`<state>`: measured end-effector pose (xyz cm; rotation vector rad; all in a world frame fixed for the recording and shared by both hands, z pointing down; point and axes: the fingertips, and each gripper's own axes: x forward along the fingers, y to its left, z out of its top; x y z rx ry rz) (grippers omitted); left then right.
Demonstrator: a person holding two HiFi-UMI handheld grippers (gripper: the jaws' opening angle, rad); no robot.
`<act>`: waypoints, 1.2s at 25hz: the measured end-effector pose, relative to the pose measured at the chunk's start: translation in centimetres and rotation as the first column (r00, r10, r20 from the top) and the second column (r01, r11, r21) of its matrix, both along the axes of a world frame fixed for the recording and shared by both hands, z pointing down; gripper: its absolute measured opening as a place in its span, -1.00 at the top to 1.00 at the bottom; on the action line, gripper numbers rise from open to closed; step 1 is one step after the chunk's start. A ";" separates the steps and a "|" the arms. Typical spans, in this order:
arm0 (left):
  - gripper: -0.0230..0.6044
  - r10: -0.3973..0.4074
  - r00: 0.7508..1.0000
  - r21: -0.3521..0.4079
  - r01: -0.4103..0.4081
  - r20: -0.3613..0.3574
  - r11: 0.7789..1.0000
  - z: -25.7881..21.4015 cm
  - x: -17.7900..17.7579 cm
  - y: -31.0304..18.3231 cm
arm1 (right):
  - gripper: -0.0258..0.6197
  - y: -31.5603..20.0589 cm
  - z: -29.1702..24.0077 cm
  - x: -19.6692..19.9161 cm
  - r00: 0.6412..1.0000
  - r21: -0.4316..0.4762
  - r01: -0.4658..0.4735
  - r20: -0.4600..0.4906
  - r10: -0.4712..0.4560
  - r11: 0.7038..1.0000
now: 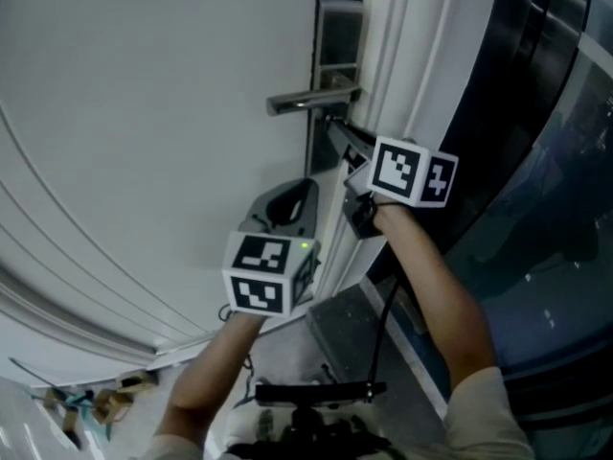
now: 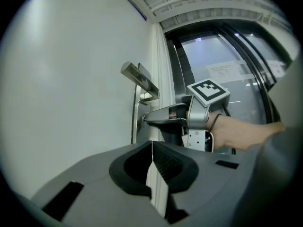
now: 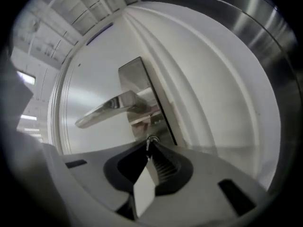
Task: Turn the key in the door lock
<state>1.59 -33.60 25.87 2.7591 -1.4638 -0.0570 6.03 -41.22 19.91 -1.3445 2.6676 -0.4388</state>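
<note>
Looking down in the head view, the right gripper reaches level to the white door. Its tip sits on the lock plate, just under the door handle. The left gripper hangs lower down, near the door but not touching it.

From the left gripper view, the left gripper has its two jaws pressed flat together with nothing in them. Past them, the right gripper pokes its nose at the plate under the handle.

From the right gripper view, the right gripper has its jaws pinched tight on the key. The key is a tiny shiny bit sticking out of the lock plate, right below the handle.

I think the key is small, light, hard and smooth, so it could slip if the squeeze is weak. The best place to hold it is the flat head that sticks out, with one pad on each flat side. It will not bend easily, but the lock may push back, so I think the turn should be slow and steady, with the gripper kept straight in line with the key.
</note>
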 end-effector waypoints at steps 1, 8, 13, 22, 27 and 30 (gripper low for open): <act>0.87 0.000 1.000 0.000 0.000 -0.001 1.000 0.0 -0.1 0.1 | 0.82 0.0 0.0 0.0 0.998 -0.024 0.011 0.057 -0.009 1.000; 0.87 -0.006 1.000 -0.004 0.006 -0.003 1.000 0.0 -0.9 0.4 | 0.79 0.0 -0.1 0.2 0.932 -0.137 0.080 0.362 -0.026 0.987; 0.87 -0.003 1.000 -0.005 0.003 -0.009 1.000 0.1 -1.0 0.5 | 0.77 -0.2 0.2 0.5 0.794 -0.205 0.167 0.608 -0.009 0.964; 0.87 0.003 1.000 -0.010 -0.003 -0.023 1.000 0.1 -1.1 0.5 | 0.70 -0.3 0.2 0.6 0.728 -0.217 0.211 0.685 -0.005 0.953; 0.87 -0.007 0.999 -0.021 0.006 -0.043 1.000 0.2 -1.6 0.1 | 0.53 0.1 -0.3 1.2 0.851 -0.150 0.138 0.524 -0.040 0.979; 0.87 -0.015 0.999 -0.016 0.014 -0.049 1.000 0.3 -1.8 0.0 | 0.51 0.8 -0.9 1.5 0.945 -0.062 0.073 0.323 -0.049 0.995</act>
